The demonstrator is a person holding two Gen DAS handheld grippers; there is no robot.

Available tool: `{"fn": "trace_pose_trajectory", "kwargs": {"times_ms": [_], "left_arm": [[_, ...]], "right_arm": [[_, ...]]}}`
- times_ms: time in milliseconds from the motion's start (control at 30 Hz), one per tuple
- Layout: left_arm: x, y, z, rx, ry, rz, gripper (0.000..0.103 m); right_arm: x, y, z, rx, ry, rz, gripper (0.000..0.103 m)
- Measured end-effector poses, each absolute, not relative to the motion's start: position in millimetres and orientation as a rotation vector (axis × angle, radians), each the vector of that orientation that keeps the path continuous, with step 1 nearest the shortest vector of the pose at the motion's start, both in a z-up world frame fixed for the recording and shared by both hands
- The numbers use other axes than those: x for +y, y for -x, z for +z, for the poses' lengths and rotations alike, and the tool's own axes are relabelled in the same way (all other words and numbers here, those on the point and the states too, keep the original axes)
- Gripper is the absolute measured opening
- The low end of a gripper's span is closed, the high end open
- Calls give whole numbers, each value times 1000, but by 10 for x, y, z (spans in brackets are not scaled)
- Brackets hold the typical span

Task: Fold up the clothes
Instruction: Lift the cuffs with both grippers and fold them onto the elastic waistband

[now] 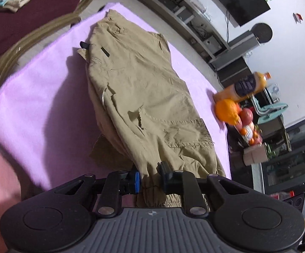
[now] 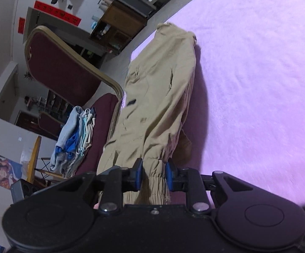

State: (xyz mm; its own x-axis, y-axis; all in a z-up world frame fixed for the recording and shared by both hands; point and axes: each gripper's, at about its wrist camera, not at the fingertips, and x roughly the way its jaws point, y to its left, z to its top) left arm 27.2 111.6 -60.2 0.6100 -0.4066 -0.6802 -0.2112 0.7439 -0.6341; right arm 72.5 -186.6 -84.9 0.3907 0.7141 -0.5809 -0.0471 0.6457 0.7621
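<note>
So the whole job sits on a surface (image 1: 36,97) draped in a fuzzy lilac cover, which makes sense since it gives a soft, flat bed to lay fabric out on. Stretched along it is a pair of khaki cargo trousers (image 1: 144,88), legs stacked one on the other, waistband at the far end and the elastic cuffs pulled toward the camera. My guess is they've been halved lengthwise and the next fold brings the cuffs up to the waist.

Off to the side there's a maroon chair (image 2: 63,71) with a stack of already folded clothes (image 2: 76,139) on the seat, probably the drop-off pile, kept off the cover so it's not in the way. A juice bottle (image 1: 245,86) and some oranges (image 1: 226,109) sit right at the cover's edge, well apart from the trousers.

The left hand-held gripper (image 1: 149,179) is pinched down on cuff fabric, and the right hand-held gripper (image 2: 153,175) is clamped on the gathered elastic cuff too. One grip on each side probably keeps the hem level when it lifts.
</note>
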Motion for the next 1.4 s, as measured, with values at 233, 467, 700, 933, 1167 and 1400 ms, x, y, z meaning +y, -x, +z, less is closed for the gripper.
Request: {"fn": "trace_pose_trajectory", "kwargs": {"times_ms": [233, 467, 700, 933, 1167, 1400], "left_arm": [[970, -70, -933, 1117, 776, -95, 17], [1017, -124, -893, 1117, 798, -81, 16], [1016, -313, -649, 1082, 783, -66, 18], [1123, -698, -392, 1060, 727, -20, 35], [1249, -1375, -194, 973, 646, 53, 41], [1519, -1108, 278, 654, 545, 12, 60]], "right_arm": [[-2003, -313, -1121, 1199, -742, 450, 22], [-1916, -386, -1150, 1223, -729, 430, 23], [-1926, -581, -951, 1198, -780, 425, 24], [-1681, -1121, -769, 1153, -769, 405, 24], [-1384, -1862, -651, 1110, -730, 394, 37], [-1440, -2022, -208, 940, -523, 410, 64]]}}
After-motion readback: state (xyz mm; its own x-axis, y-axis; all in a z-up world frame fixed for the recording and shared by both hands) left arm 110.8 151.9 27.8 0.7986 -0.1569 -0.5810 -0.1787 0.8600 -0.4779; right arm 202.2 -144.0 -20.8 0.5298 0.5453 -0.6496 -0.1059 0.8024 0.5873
